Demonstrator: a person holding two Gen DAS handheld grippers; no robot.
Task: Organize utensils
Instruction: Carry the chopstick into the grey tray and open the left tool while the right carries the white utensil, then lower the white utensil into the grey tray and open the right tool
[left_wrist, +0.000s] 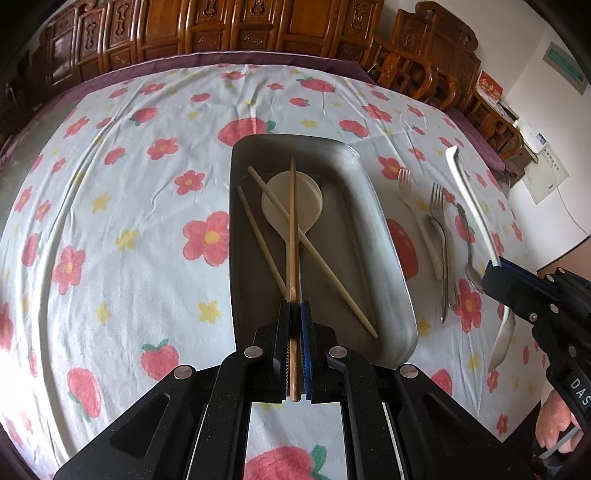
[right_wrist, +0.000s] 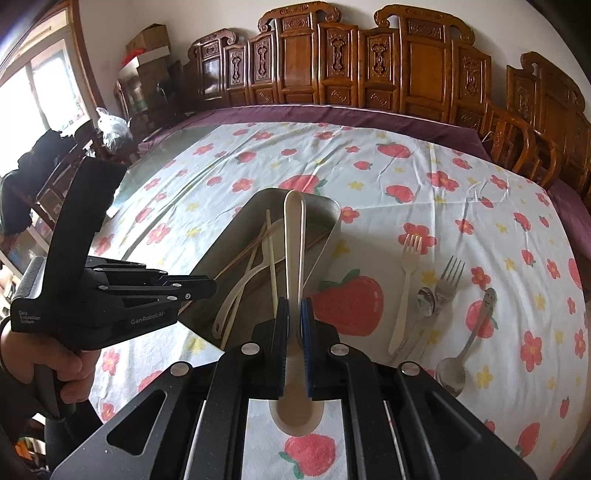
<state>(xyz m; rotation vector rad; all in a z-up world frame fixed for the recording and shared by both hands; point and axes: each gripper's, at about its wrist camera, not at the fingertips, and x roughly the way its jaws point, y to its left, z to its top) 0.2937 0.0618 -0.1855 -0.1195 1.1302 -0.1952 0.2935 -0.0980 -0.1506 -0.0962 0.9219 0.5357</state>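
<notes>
Left gripper (left_wrist: 294, 317): we see it clenched on a brown chopstick (left_wrist: 293, 236) that reaches over the metal tray (left_wrist: 391, 258)
Right gripper (right_wrist: 294, 314): clamped on a white spoon (right_wrist: 294, 236), handle pointing over the tray
Inside tray: two pale chopsticks (left_wrist: 314, 254), a white rice paddle (left_wrist: 291, 201)
Right of tray: white fork (right_wrist: 404, 291), steel fork (right_wrist: 445, 284), steel spoon (right_wrist: 461, 354) on the flowered cloth (left_wrist: 129, 221)
Only right view: the hand (right_wrist: 55, 365) gripping the left tool

Carved dark-wood chairs (right_wrist: 369, 62) line the far edge of the surface (right_wrist: 332, 112), which wears a purple cloth under a white one printed with flowers and strawberries. White walls (right_wrist: 229, 18) stand behind. Daylight comes through a window (right_wrist: 33, 96) on the left, near stacked cardboard boxes (right_wrist: 147, 48).
</notes>
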